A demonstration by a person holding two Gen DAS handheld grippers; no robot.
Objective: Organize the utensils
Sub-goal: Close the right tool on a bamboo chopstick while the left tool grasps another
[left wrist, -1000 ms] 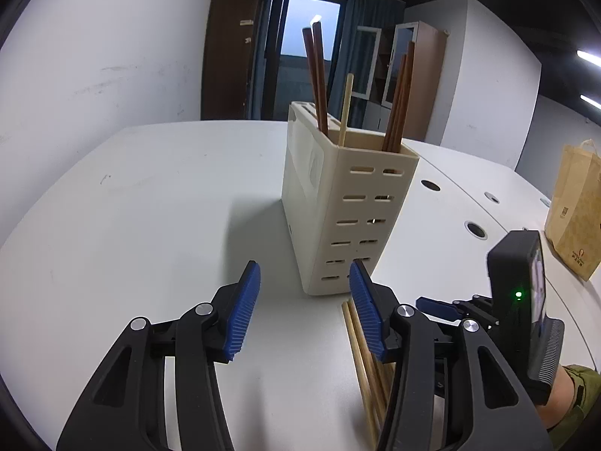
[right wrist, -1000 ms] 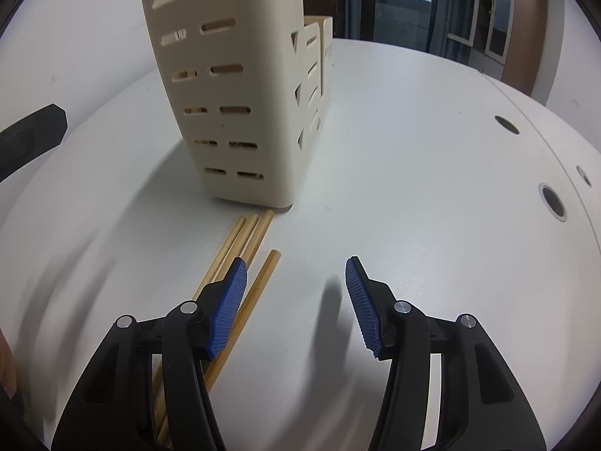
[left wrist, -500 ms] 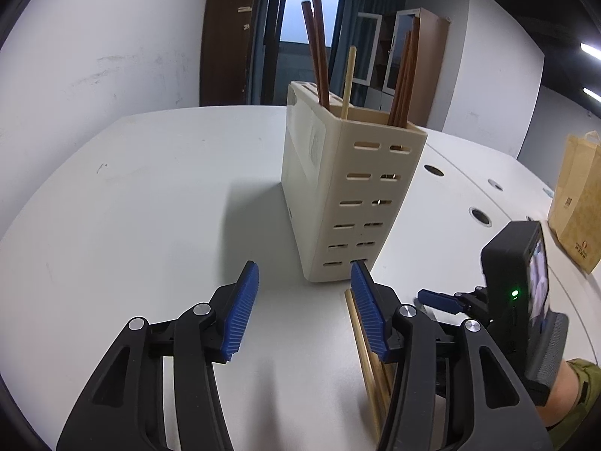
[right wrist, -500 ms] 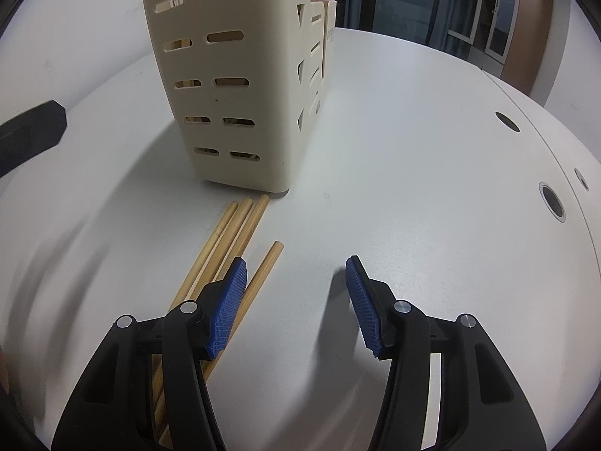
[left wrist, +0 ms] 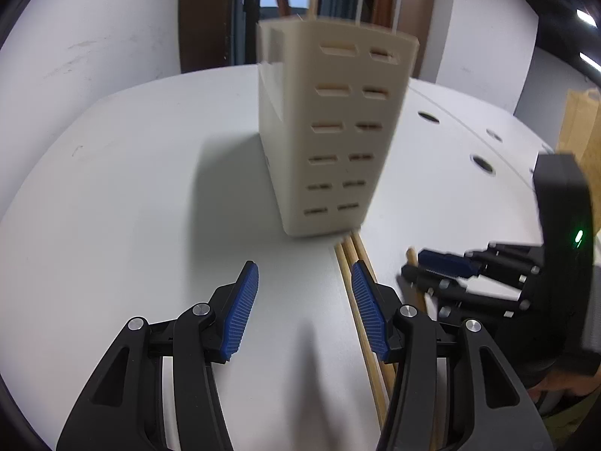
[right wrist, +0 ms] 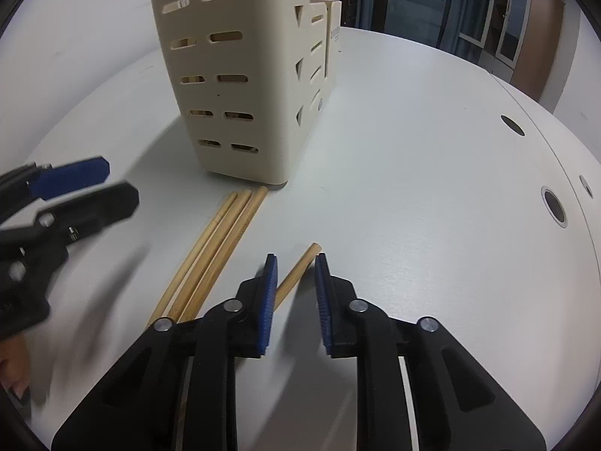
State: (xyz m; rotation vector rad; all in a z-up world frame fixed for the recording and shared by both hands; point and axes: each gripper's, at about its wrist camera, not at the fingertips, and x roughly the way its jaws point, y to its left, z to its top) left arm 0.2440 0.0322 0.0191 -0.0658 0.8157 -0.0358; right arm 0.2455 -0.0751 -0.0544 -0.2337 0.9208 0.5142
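Observation:
A cream slotted utensil holder (left wrist: 330, 127) stands on the white table, with dark and light chopsticks upright in it; it also shows in the right wrist view (right wrist: 244, 75). Three bamboo chopsticks (right wrist: 210, 251) lie side by side in front of it, seen in the left wrist view (left wrist: 357, 300) too. A fourth chopstick (right wrist: 298, 272) lies apart, its tip between the jaws of my right gripper (right wrist: 295, 293), which are narrowed around it without clear contact. My left gripper (left wrist: 304, 308) is open and empty, left of the chopsticks. The right gripper (left wrist: 435, 267) also shows there.
The white table (right wrist: 432, 150) has round cable holes (right wrist: 554, 203) along its right side. A brown paper bag (left wrist: 578, 127) stands at the far right. A white wall lies to the left, dark doors and cabinets behind.
My right gripper has moved left over the single chopstick and its jaws have narrowed around it. My left gripper has moved closer to the holder and lower, staying open.

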